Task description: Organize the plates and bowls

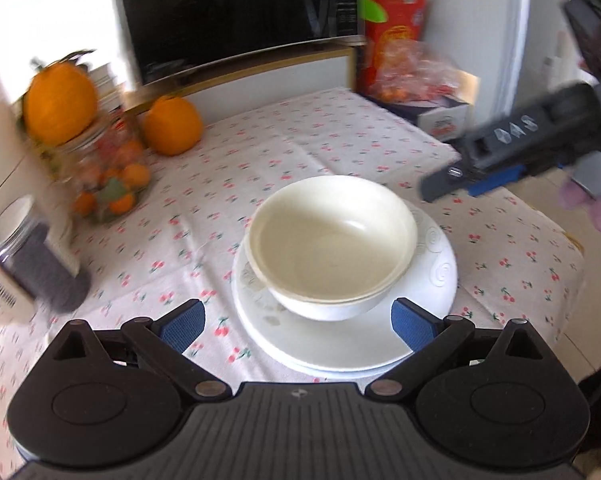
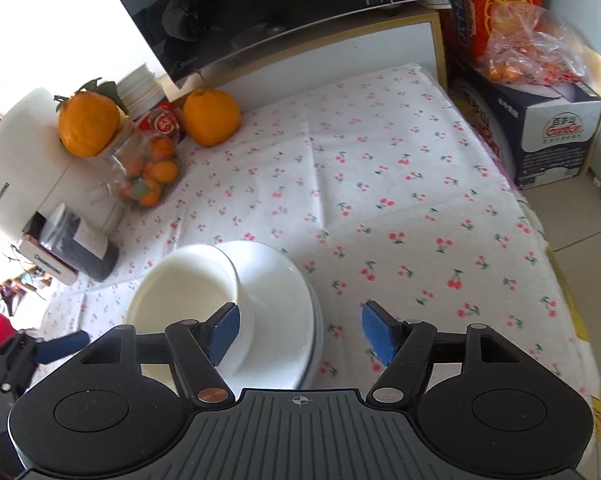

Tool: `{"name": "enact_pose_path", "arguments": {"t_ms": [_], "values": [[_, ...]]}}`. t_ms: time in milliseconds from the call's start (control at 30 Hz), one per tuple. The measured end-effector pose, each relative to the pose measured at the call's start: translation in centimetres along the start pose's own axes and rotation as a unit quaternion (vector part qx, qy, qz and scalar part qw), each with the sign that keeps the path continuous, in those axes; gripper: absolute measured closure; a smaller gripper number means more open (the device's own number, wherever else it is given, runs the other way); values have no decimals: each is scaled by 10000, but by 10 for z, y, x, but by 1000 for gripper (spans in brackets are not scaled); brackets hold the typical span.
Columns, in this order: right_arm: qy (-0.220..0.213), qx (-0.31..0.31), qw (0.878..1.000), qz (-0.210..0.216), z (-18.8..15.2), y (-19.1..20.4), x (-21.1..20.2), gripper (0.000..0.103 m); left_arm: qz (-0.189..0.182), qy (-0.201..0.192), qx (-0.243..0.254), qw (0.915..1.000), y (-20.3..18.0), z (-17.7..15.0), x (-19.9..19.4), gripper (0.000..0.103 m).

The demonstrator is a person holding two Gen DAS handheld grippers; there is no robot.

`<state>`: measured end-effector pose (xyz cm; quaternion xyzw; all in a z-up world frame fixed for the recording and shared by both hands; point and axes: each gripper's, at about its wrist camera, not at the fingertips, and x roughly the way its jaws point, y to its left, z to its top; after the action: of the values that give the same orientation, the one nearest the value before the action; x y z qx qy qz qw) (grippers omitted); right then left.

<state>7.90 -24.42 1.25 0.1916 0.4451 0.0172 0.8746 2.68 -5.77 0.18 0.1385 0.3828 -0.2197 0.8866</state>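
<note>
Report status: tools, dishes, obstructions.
Left tool open, empty. Right tool open, empty. Nested bowls on stacked plates. Nothing in the way.

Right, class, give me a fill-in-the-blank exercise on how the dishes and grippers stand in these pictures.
1. The nested bowls sit on a stack of ____.
2. The tablecloth is printed with small red ____.
3. The left gripper has its jaws ____, holding nothing.
4. The right gripper is also ____.

Missing words: plates; cherries; open; open
</note>
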Motion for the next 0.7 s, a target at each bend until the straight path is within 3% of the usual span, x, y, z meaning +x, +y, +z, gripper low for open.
{"name": "enact_pose_path", "arguments": {"t_ms": [333,700], "values": [[44,-371,9988,-332,-15,18,-21,20,301,151,-1259,9915,5,-4,-17,1],[-434,-727,9930,-823,-35,32,-38,14,884,82,-1758,9804,2,-16,-27,1]]}}
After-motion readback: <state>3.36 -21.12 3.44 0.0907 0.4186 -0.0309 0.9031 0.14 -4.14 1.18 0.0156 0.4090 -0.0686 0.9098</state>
